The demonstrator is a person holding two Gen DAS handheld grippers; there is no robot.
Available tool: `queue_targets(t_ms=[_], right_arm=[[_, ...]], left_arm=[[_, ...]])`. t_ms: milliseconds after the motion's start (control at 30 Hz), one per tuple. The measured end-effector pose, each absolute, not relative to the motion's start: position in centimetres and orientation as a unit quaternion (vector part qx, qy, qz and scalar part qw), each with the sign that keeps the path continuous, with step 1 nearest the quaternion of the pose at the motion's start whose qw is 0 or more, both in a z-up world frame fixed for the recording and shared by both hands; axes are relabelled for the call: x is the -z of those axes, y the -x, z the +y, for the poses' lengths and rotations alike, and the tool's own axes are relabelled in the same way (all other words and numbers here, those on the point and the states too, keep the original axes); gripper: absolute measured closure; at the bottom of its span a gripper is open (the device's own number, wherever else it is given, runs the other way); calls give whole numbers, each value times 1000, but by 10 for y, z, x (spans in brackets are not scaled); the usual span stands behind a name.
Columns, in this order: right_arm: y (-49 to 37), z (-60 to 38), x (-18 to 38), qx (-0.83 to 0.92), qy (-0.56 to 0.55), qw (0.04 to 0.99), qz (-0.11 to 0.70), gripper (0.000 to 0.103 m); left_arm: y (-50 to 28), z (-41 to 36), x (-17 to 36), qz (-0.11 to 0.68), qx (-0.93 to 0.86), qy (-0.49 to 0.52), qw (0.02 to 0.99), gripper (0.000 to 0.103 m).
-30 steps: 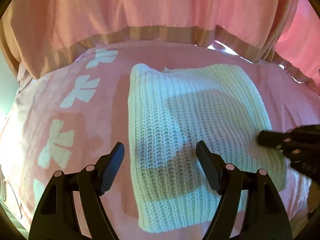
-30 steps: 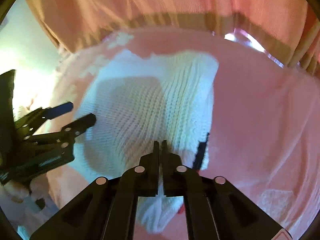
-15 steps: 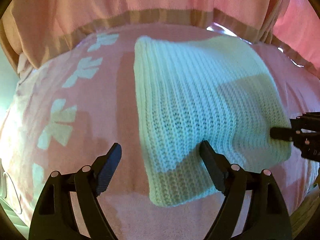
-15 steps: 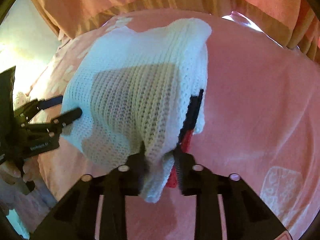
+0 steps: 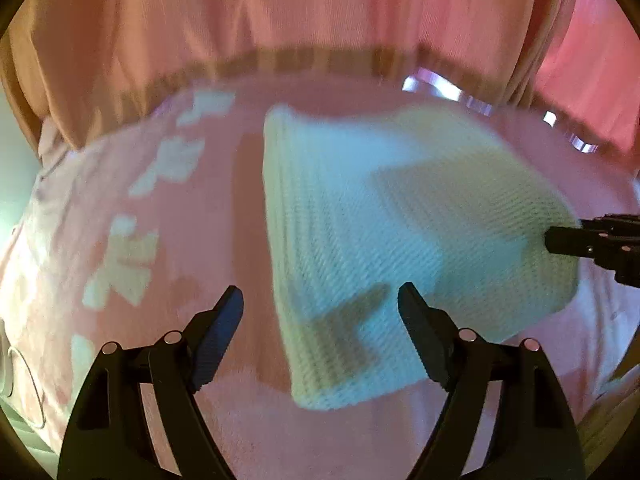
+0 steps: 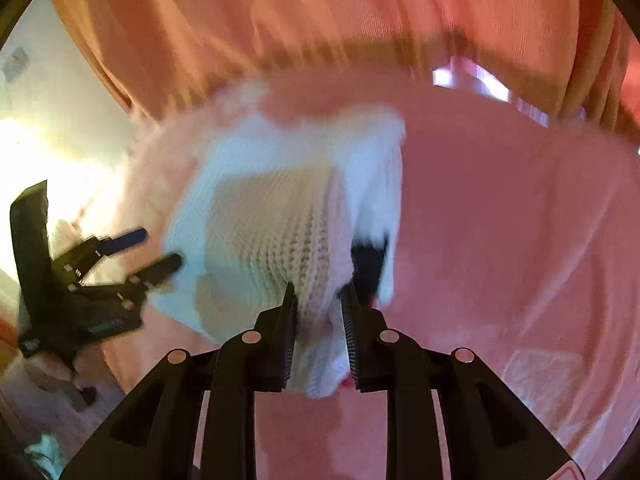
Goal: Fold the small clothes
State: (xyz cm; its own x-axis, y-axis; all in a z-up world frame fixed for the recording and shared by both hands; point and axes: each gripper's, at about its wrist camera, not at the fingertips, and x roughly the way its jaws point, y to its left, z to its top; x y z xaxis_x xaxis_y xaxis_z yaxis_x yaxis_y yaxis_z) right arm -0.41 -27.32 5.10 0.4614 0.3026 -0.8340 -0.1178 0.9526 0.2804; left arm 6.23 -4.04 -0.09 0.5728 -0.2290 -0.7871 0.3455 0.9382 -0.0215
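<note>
A white knitted garment (image 5: 400,240), folded, is lifted at its right corner above the pink bedspread (image 5: 168,240). My right gripper (image 6: 318,312) is shut on that corner of the garment (image 6: 280,220), which hangs between its jaws; it shows from the side in the left wrist view (image 5: 592,240). My left gripper (image 5: 320,312) is open and empty, just in front of the garment's near left edge. It also shows in the right wrist view (image 6: 156,248), next to the cloth's left side.
Pink curtains (image 5: 280,20) hang behind the bed. White bow shapes (image 5: 120,264) pattern the bedspread on the left. A bright wall (image 6: 40,80) lies to the far left in the right wrist view.
My right gripper has raised the garment's corner off the bedspread, its jaws spread a little by the thick cloth. My left gripper stays open and has drawn back slightly.
</note>
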Motion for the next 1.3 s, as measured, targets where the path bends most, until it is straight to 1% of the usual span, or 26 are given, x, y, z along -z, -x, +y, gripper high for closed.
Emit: queue_targets(t_ms=[33, 100, 167, 233, 300, 333, 467, 500, 533, 600, 700, 733, 767, 800, 833, 867, 933, 1000, 1033, 1067, 1133, 1233, 1300], right_arm=[[2, -269, -61, -123, -87, 861, 486, 83], [-7, -258, -62, -122, -79, 863, 483, 83], [-16, -255, -56, -118, -85, 858, 492, 83], [-23, -252, -50, -99, -72, 857, 501, 83], [-26, -254, -42, -77, -61, 845, 526, 81], [-25, -259, -32, -74, -63, 829, 551, 81], [-11, -258, 0, -87, -10, 785, 613, 81], [-8, -260, 6, -88, -8, 781, 618, 76], [-6, -261, 8, -90, -15, 779, 620, 75], [-5, -270, 0, -96, -40, 785, 611, 75], [-6, -284, -38, -103, -81, 822, 554, 72], [-6, -286, -55, -104, -95, 842, 521, 72], [-7, -286, -66, -110, -103, 854, 498, 73], [-10, -282, -74, -117, -108, 862, 481, 86], [-16, -275, -77, -128, -108, 865, 472, 96], [-24, -266, -74, -140, -107, 861, 477, 103], [-40, -251, -58, -154, -99, 847, 499, 103], [-55, -244, -26, -108, -52, 831, 543, 103], [-60, -247, -11, -88, -46, 820, 563, 103], [-63, -256, 1, -78, -68, 811, 576, 103], [-62, -267, -5, -80, -110, 808, 573, 103], [-46, -256, -35, -99, -94, 835, 534, 103], [-43, -252, -35, -101, -73, 835, 536, 103]], left_arm=[[-63, -42, -8, 419, 163, -63, 891, 26], [-71, -47, -16, 407, 158, -62, 898, 26], [-81, -51, -12, 414, 150, -56, 896, 26], [-95, -57, 2, 441, 141, -60, 885, 26], [-102, -60, 15, 459, 133, -65, 876, 25], [-105, -61, 24, 471, 135, -66, 870, 24], [-96, -56, 27, 463, 144, -74, 871, 18], [-95, -55, 28, 464, 147, -75, 871, 18], [-94, -53, 29, 466, 151, -74, 869, 17], [-92, -51, 29, 467, 154, -69, 868, 17], [-89, -50, 20, 456, 150, -68, 875, 19], [-88, -51, 15, 449, 149, -64, 879, 19], [-89, -52, 11, 444, 147, -61, 882, 19], [-89, -53, 9, 442, 146, -61, 883, 19], [-91, -55, 8, 440, 143, -61, 884, 19], [-95, -56, 8, 441, 138, -60, 885, 19], [-103, -59, 14, 449, 130, -60, 882, 19], [-108, -61, 21, 457, 124, -62, 878, 18], [-110, -61, 24, 459, 123, -64, 877, 17], [-110, -62, 26, 460, 126, -64, 877, 17], [-109, -61, 25, 457, 128, -66, 878, 17], [-107, -62, 23, 453, 126, -72, 879, 17], [-107, -62, 23, 454, 127, -73, 879, 17]])
